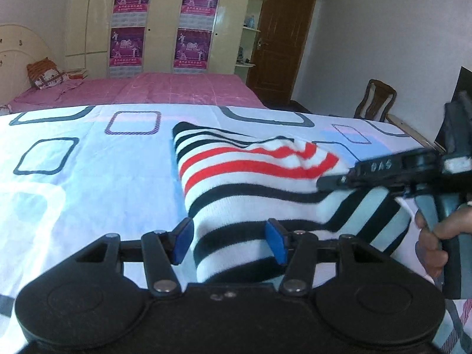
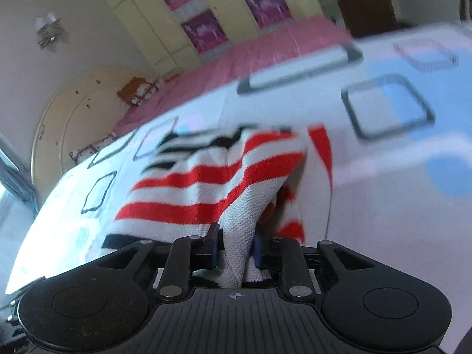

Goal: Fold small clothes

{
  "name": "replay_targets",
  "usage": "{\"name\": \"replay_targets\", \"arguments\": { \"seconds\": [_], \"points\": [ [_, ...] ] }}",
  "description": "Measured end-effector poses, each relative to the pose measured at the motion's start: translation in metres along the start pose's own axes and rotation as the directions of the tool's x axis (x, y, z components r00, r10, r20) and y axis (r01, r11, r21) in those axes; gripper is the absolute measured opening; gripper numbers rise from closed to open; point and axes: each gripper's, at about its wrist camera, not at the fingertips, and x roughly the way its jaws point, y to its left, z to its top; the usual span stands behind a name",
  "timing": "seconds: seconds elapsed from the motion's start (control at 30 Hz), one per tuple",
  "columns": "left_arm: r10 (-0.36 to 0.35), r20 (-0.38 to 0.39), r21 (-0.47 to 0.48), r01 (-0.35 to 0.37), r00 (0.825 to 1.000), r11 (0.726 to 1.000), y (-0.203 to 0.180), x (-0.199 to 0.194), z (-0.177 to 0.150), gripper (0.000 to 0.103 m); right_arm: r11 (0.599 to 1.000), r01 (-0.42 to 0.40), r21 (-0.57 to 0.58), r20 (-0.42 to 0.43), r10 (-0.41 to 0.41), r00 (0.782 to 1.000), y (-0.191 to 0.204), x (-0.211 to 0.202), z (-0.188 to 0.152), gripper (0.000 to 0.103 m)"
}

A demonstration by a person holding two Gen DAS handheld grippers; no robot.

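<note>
Black left gripper (image 1: 230,243) stood with blue pads spread, the white knitted garment with red and black stripes (image 1: 250,183) lying between them on the white patterned bedsheet (image 1: 88,177). From the right wrist, the right gripper (image 2: 234,247) pinched a fold of that garment (image 2: 206,183), lifted off the sheet.

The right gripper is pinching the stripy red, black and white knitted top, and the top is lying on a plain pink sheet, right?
Not quite. The right gripper does pinch the striped knitted top, but the left wrist view shows it lying on a white sheet printed with dark rounded squares.
</note>
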Motion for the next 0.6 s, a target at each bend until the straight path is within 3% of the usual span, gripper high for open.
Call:
{"name": "replay_targets", "arguments": {
  "seconds": [0.1, 0.23, 0.4, 0.6],
  "points": [
    [-0.014, 0.000, 0.017, 0.014, 1.000, 1.000, -0.007, 0.005, 0.002, 0.054, 1.000, -0.005, 0.026, 0.052, 0.004, 0.999, -0.006, -0.014, 0.005, 0.020],
    [-0.001, -0.040, 0.039, 0.003, 0.999, 0.999, -0.011, 0.017, -0.008, 0.058, 0.992, 0.045, 0.116, -0.010, -0.045, 0.999, -0.033, -0.004, -0.020, 0.019],
    [0.002, -0.051, 0.017, -0.001, 0.999, 1.000, -0.006, 0.020, -0.010, 0.060, 0.995, 0.054, 0.079, 0.001, -0.054, 0.999, -0.026, -0.009, -0.020, 0.020],
    [-0.005, -0.050, 0.026, 0.006, 0.999, 1.000, -0.003, 0.017, -0.011, 0.060, 0.997, 0.081, 0.009, 0.023, -0.081, 0.996, -0.015, -0.041, -0.022, 0.034]
  ]
}}
